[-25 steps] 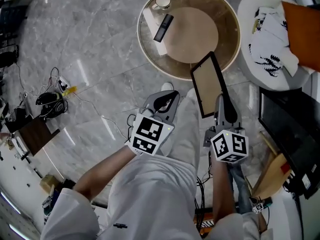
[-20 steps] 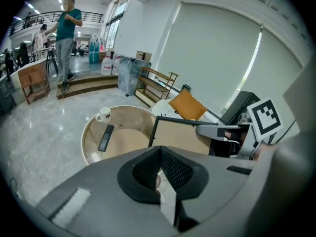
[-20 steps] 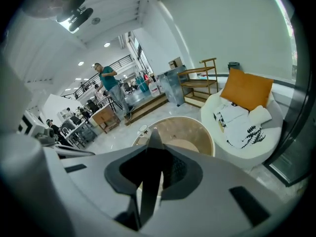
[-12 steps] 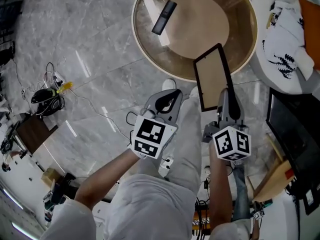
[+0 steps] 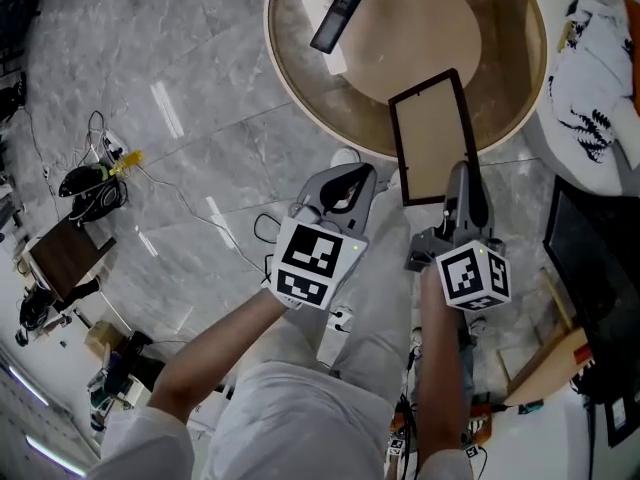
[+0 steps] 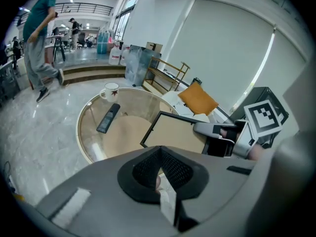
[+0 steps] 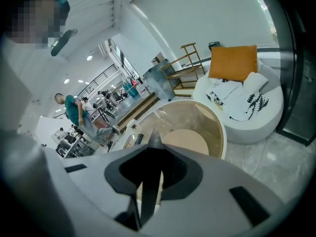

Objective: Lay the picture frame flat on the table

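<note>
Round desk [image 5: 300, 98] at 12 o'clock. Picture frame [image 5: 425, 133], clamped in right hand-held gripper [image 5: 463, 178], now reaches further over desk; lowering flat next. Left hand-held gripper [image 5: 355, 178] closed, empty.

No writing can be read anywhere; the left marker cube [image 5: 314, 261] and right marker cube [image 5: 472, 277] show only black-and-white squares.

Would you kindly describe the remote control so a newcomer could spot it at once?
Find the round glass-topped table; the remote control lies flat on it, beside the pale central disc. It is a slim dark bar, unlike the white mug near it and the large black-rimmed picture frame held by the right gripper.
</note>
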`<state>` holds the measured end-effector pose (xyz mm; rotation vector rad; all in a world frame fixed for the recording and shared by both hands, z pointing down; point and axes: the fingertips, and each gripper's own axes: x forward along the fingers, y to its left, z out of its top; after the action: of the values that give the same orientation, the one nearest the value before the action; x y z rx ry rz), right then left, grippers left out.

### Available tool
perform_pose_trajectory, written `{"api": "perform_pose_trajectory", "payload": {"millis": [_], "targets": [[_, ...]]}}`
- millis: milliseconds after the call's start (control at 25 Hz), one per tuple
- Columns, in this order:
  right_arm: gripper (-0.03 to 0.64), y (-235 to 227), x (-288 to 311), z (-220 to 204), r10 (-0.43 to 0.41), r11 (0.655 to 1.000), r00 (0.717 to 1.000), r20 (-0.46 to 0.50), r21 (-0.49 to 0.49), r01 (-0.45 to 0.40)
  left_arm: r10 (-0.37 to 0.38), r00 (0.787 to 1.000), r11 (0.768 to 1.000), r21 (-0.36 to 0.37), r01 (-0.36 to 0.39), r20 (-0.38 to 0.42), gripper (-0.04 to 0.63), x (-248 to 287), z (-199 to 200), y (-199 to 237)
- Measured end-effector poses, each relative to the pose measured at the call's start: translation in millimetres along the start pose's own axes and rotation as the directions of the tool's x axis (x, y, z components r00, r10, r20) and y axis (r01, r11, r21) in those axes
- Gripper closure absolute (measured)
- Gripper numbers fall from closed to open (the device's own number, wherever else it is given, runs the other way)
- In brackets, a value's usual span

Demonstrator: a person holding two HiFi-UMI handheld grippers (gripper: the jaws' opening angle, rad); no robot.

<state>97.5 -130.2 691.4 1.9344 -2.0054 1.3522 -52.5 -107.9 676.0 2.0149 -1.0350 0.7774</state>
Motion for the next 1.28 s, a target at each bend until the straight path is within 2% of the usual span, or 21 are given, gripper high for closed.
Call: {"api": "perform_pose_trajectory", "payload": {"millis": [440,880,1120,1280], "targets": [[0.568,-23,30,-23,-0.044,0.997,0.999,0.025,0.066,0.042,-0.001,0.999,1.0,-0.007,0.001,-0.045,0.603,26,-33,17],[0.551,-38,28,-40,-0.088,0.994,0.996,-0.011,0.059,0.089,0.015,0.998,1.0,-0.004,-0.015,-0.059,0.603,34,-43,17],[0.504,-57,26,-63,-0.132,0.987,0.989,-0.064,0.082,0.137,-0.004,0.997,1.0,0.017,0.006,-0.079,0.603,36,-49,12],[0.478,-69,29,-83,-0.134,0.98,0.983,-0.123,0.133,0.15,-0.023,0.996,0.999,0.03,0.026,-0.09,0.604,37,-54,7]]}}
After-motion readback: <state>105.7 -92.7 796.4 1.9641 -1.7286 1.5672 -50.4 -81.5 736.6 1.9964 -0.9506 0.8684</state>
